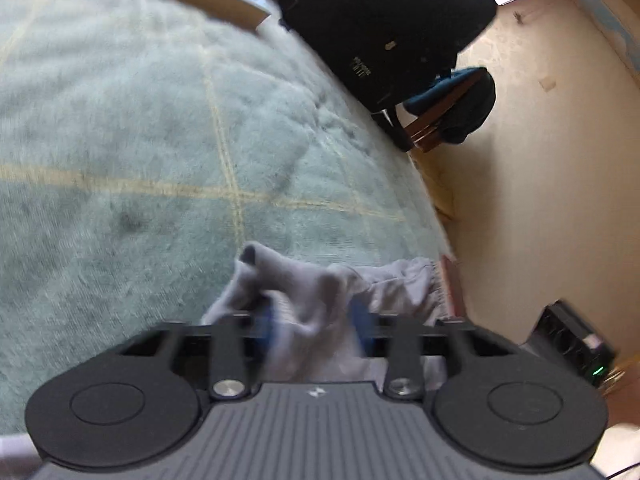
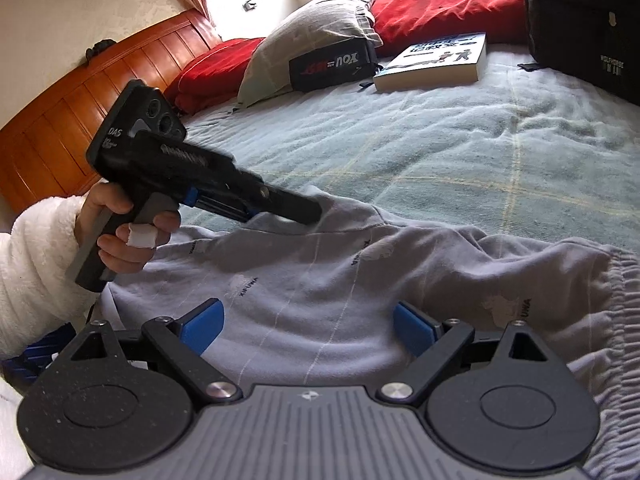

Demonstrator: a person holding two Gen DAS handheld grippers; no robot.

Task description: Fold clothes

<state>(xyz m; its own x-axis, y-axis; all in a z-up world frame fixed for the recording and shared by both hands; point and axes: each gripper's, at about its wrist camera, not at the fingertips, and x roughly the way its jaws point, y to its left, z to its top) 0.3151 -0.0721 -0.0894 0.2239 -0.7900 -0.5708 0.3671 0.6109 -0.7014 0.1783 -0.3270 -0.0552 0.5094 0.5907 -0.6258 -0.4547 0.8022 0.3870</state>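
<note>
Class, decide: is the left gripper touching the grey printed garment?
Touching. The left wrist view shows the left gripper with grey printed garment bunched between its jaws.

Grey garment (image 2: 320,280): small dark word "XIEUNA" printed beside pale motifs, repeated at 8 o'clock of centre and near the elastic hem at 4 o'clock; other repeats too small to read.
Left gripper (image 2: 316,210) body: white letters "DAS" at its rear, 9 o'clock; the line beneath is illegible.
Black pouch (image 2: 332,66) against the grey pillow, 12 o'clock: large characters seen inverted, white "XOU", a red word beside it unreadable.
Book (image 2: 436,62) cover, 1 o'clock: printed title characters, not legible.
Black bag (image 2: 592,28), 2 o'clock: small white label, reads roughly "WOLFHORSE", uncertain; same label blurred in left wrist view (image 1: 360,66).
</note>
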